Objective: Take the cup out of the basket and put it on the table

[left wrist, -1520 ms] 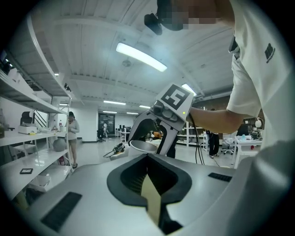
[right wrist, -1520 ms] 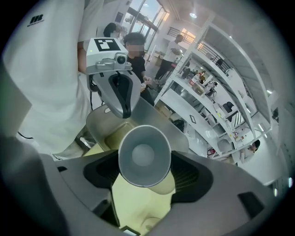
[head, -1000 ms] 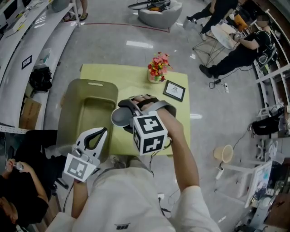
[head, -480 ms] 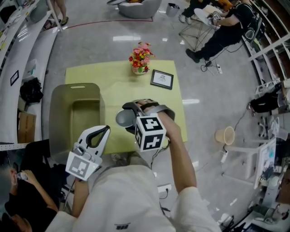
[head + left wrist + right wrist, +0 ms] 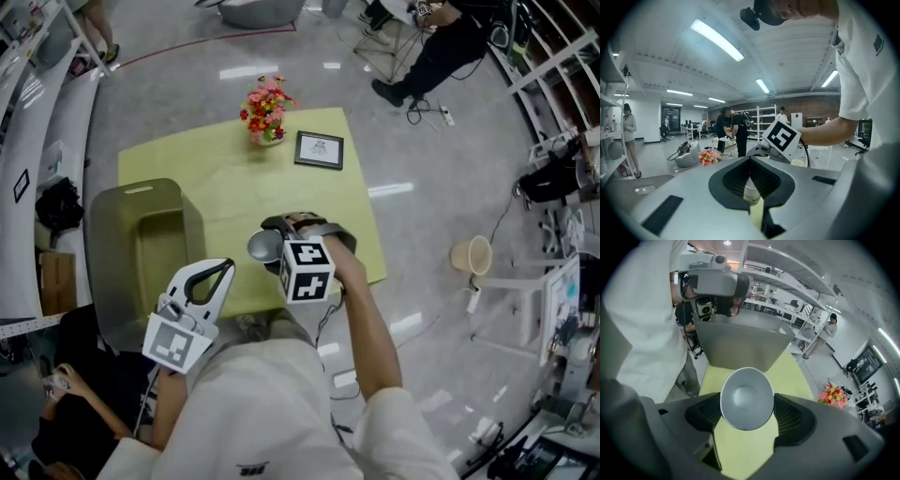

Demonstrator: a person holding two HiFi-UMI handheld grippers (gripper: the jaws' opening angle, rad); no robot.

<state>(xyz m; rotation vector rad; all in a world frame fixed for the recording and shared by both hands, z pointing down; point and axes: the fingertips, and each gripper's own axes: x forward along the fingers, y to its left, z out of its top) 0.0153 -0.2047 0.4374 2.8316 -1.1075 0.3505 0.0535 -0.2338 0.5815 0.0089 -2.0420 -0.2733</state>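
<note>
A grey-white cup (image 5: 258, 246) lies on its side between the jaws of my right gripper (image 5: 272, 248), which is shut on it. It hangs over the yellow-green table (image 5: 234, 187) near the front edge, right of the olive basket (image 5: 112, 225). In the right gripper view the cup's (image 5: 746, 394) open mouth faces the camera, with the basket (image 5: 740, 343) behind it and the table (image 5: 745, 446) below. My left gripper (image 5: 225, 268) hovers at the basket's front right corner, its fingertips together and holding nothing. Through its jaws I see the cup (image 5: 751, 194).
A bunch of flowers (image 5: 264, 108) and a small picture frame (image 5: 319, 150) stand at the table's far side. A tan bucket (image 5: 472, 255) sits on the floor to the right. People sit at the top right (image 5: 441, 37) and lower left (image 5: 56, 412).
The right gripper with the cup has drifted right, away from the basket's rim and further over the table. The left gripper has stayed by the basket's corner.
</note>
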